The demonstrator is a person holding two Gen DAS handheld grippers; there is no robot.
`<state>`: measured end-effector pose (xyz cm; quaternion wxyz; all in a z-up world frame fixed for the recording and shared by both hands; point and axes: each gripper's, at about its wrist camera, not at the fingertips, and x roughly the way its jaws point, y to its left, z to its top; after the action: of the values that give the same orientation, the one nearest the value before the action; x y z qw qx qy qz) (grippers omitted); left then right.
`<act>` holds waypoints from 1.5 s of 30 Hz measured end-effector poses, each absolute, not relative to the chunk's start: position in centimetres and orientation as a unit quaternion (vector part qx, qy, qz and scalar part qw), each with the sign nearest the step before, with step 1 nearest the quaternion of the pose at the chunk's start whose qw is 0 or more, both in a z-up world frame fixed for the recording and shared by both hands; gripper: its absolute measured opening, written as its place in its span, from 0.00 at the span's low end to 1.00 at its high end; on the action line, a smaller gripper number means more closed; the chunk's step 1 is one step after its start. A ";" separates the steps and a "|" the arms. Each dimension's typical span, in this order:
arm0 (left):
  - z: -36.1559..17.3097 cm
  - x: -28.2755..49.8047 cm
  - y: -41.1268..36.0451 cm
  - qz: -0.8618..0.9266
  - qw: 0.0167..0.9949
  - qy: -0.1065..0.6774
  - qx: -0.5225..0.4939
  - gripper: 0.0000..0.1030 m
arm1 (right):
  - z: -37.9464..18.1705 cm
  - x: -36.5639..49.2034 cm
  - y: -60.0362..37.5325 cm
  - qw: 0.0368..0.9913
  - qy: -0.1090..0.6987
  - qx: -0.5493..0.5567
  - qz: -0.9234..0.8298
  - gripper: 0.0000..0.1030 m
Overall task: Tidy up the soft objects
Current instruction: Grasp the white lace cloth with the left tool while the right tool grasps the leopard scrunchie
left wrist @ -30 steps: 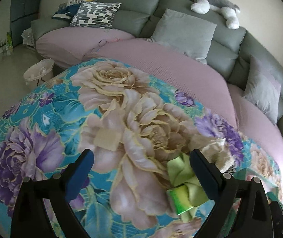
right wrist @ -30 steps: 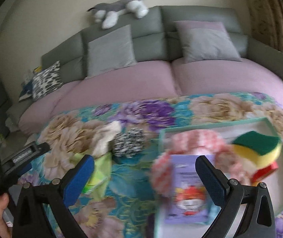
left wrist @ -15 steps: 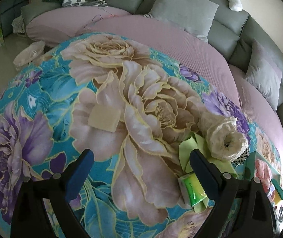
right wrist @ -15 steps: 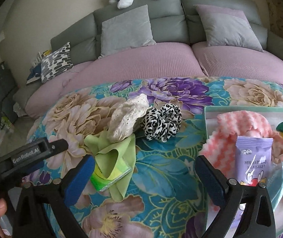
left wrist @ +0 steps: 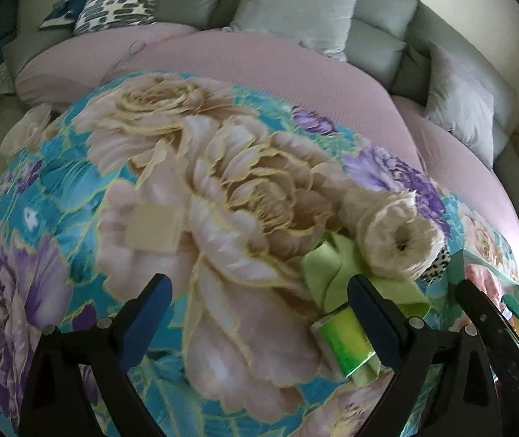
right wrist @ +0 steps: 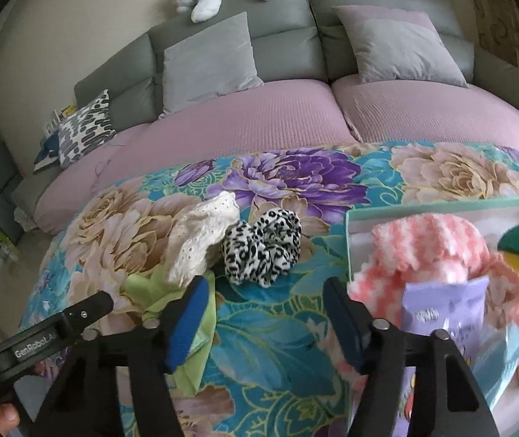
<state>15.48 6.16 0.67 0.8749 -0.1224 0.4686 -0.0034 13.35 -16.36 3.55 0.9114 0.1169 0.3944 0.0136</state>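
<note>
Lining up right gripper (right wrist: 264, 315), jaws spread and empty, on the scrunchie (right wrist: 262, 247) mid-table beside the tray (right wrist: 441, 204); next, probably descend and pinch; left gripper (left wrist: 257, 313) spread, idle.

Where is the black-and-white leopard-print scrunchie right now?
In the right wrist view, the black-and-white leopard-print scrunchie lies on the floral tablecloth, between the cream lace scrunchie on its left and the teal-rimmed tray on its right.

L wrist cam sits low, close over floral cloth (left wrist: 244, 218), facing far sofa (left wrist: 379, 36). R wrist cam higher, facing same sofa. Both share cream scrunchie (right wrist: 201, 236).
</note>
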 end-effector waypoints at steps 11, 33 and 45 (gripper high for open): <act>2.2 18.9 2.8 -0.048 0.885 0.450 -0.107 0.94 | 1.8 16.1 -14.6 0.908 0.409 0.081 0.036 0.48; -0.2 20.6 -2.1 -0.125 0.861 0.480 -0.108 0.79 | 0.4 17.1 -16.0 0.903 0.411 0.122 0.037 0.22; -0.8 20.7 -1.2 -0.158 0.850 0.472 -0.170 0.14 | 0.3 17.0 -16.3 0.903 0.408 0.130 0.040 0.20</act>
<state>20.71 -1.25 -0.83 0.8504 -0.1703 0.4721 -0.1581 16.99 -16.29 0.34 0.9027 0.1301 0.4082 0.0401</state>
